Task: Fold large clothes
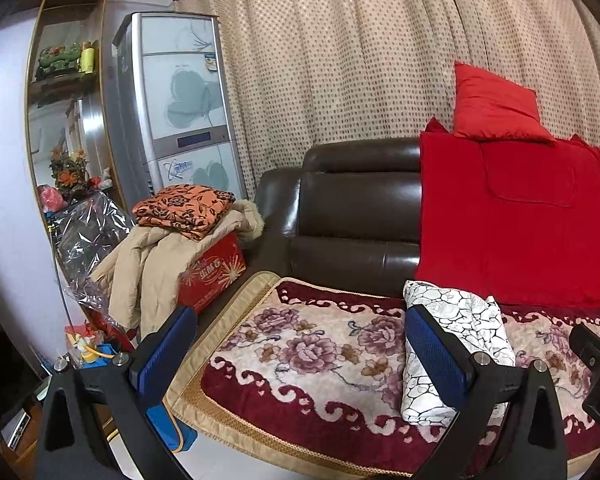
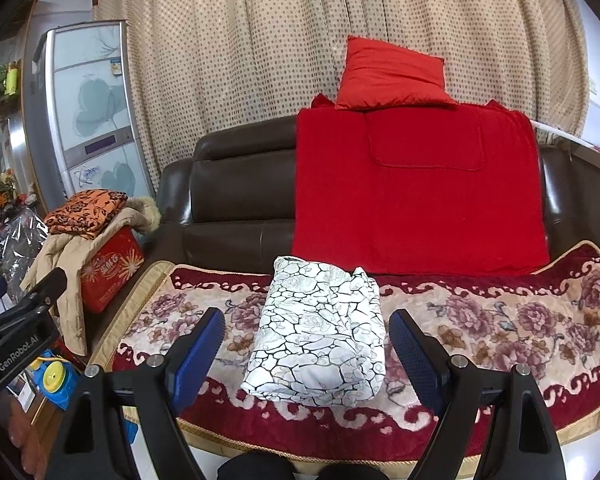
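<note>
A white garment with a black crackle-and-rose print lies folded into a compact rectangle on the floral sofa cover. My right gripper is open and empty, its blue pads either side of the bundle and above its near end. My left gripper is open and empty, left of the bundle; its right pad overlaps the bundle's left edge in the left wrist view. The left gripper also shows at the left of the right wrist view.
A brown leather sofa carries a red blanket and a red pillow on its back. At the left, a red box holds a beige coat and a folded orange cloth. A curtain hangs behind.
</note>
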A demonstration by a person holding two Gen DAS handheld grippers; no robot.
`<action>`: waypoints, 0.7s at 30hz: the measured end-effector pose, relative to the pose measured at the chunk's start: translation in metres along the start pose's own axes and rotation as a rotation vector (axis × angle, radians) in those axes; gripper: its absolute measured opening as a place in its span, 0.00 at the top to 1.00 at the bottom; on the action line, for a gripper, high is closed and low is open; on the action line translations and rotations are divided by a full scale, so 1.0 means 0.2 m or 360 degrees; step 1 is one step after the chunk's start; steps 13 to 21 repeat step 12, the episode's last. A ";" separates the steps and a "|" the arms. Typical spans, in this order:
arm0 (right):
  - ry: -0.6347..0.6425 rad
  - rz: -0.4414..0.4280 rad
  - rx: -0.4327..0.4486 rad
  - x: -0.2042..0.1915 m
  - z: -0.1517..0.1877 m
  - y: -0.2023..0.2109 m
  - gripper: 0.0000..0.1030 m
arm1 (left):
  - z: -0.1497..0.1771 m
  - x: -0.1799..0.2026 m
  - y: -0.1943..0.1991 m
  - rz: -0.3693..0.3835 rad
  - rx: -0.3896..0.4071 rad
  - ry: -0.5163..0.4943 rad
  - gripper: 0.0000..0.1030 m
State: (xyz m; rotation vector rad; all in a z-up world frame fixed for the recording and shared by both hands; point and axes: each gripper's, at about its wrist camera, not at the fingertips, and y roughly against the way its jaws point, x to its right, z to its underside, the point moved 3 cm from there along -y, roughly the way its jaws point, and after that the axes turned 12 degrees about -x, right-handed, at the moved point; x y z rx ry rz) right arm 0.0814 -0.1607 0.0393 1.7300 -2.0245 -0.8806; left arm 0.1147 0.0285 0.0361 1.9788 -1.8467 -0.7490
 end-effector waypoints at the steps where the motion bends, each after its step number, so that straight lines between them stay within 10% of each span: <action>1: -0.0002 -0.0002 -0.0008 0.00 -0.01 -0.03 0.16 | -0.01 0.01 -0.01 0.0001 -0.0002 -0.0006 0.00; 21: -0.0026 -0.0009 -0.0102 0.03 -0.08 -0.31 0.16 | -0.08 0.10 -0.22 0.0072 -0.0025 -0.0001 0.00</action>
